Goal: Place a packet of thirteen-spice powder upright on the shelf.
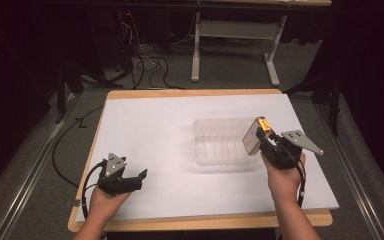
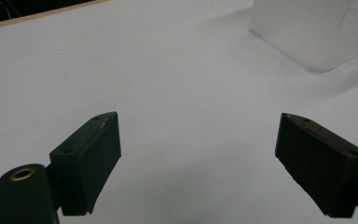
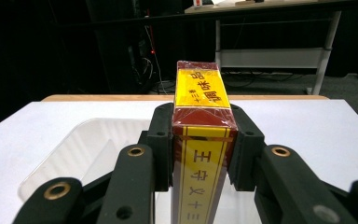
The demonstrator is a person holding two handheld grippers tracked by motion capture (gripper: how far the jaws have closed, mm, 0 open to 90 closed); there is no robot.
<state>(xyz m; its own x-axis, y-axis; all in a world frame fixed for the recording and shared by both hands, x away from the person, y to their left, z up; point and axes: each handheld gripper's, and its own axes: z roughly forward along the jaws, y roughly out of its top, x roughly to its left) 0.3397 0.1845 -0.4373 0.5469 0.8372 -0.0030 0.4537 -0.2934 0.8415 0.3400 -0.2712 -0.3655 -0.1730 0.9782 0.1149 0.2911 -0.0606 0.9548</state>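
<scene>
A yellow and dark red box (image 3: 201, 116) with printed characters is clamped between the jaws of my right gripper (image 3: 200, 140). From above, the box (image 1: 256, 136) stands tilted over the right edge of a clear plastic tray (image 1: 215, 142), with the right gripper (image 1: 266, 141) behind it. My left gripper (image 1: 141, 176) rests low over the white sheet near the front left, jaws wide apart with nothing between them. In its own view, the left gripper (image 2: 198, 149) faces bare white surface, with the tray's corner (image 2: 317, 32) at the upper right.
The white sheet (image 1: 155, 130) covers a wooden table (image 1: 200, 220). Cables (image 1: 147, 60) lie on the floor beyond the far edge, and a white-framed table's legs (image 1: 196, 55) stand behind. A metal rail (image 1: 25, 175) runs along the left side.
</scene>
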